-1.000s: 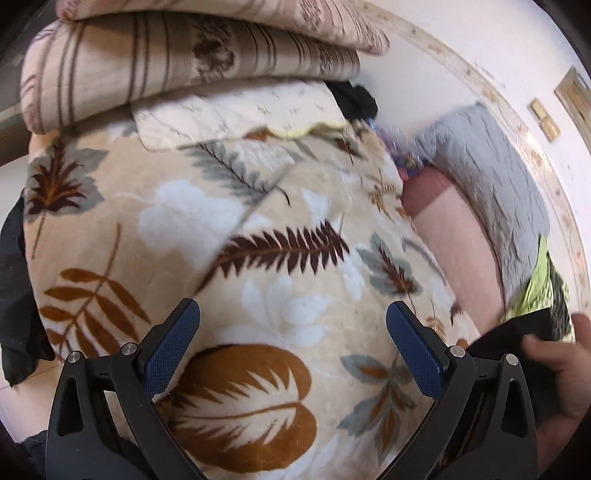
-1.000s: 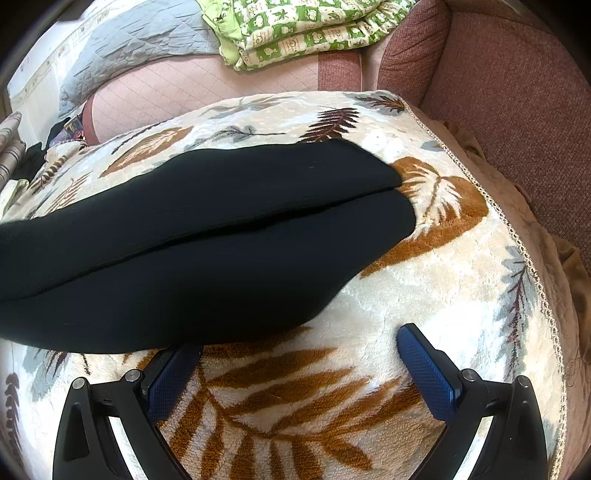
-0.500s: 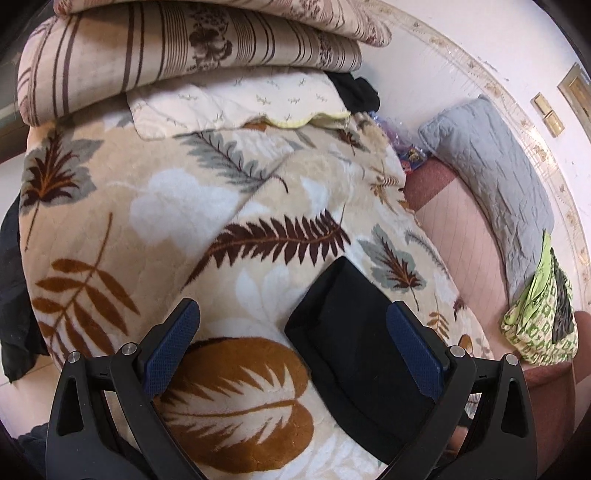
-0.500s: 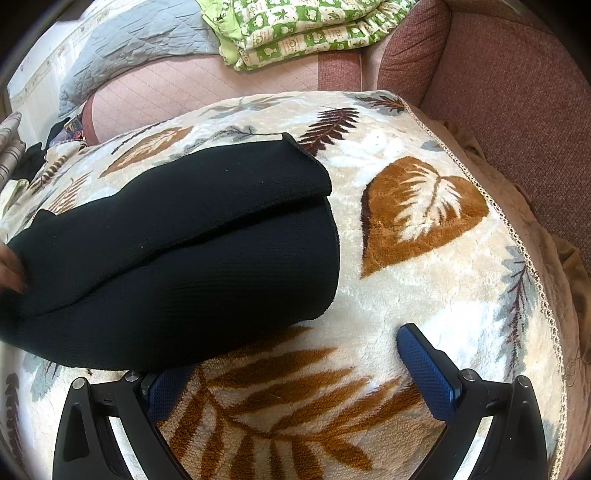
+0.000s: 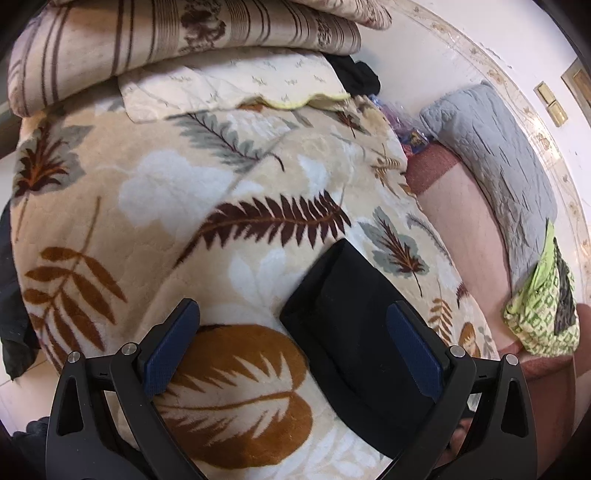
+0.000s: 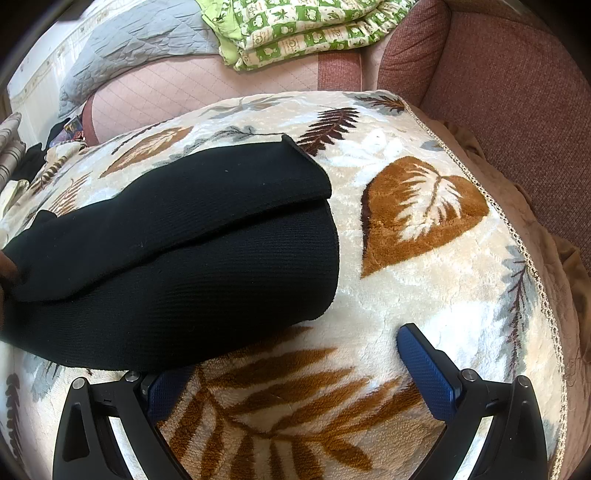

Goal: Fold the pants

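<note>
On the leaf-patterned blanket [image 6: 424, 236]: black pants [image 6: 192, 258] lie flat, already doubled over, one layer stacked on the other with a seam-like gap between them.

Pants, right wrist view: the folded end points toward the sofa arm [image 6: 498, 74]; the far end runs off to the left edge, where a bare hand [image 6: 7, 266] touches the cloth.

Pants, left wrist view: one squared end of the pants [image 5: 354, 332] reaches between the two fingers, lying on the blanket.

Left claw [image 5: 295, 347]: released, fingers spread wide, nothing gripped; it hovers over the pants end, the right finger over the cloth.

Right claw [image 6: 299, 373]: released, wide apart, empty; its left finger sits at the near edge of the pants and is partly hidden by it, the right finger over bare blanket.

Weight: likely light; a ribbed knit, thin enough to lift with one pinch.

Stiffness: soft and limp; it will sag and drape when raised, so both ends probably need support to keep the layers aligned.

Grip surface: the knit looks grippy rather than slick, and the plush blanket beneath should drag on it, so lifting suits it better than sliding.

Fragility: none to speak of; the risk is snagging the blanket pile along with the cloth.

Where to hold: at the edge of the squared end, pinching both layers together near a corner, one claw to each corner.

Surroundings: folded green patterned bedding [image 6: 295, 26] and a grey quilt [image 5: 491, 155] lie well apart on the sofa.
</note>
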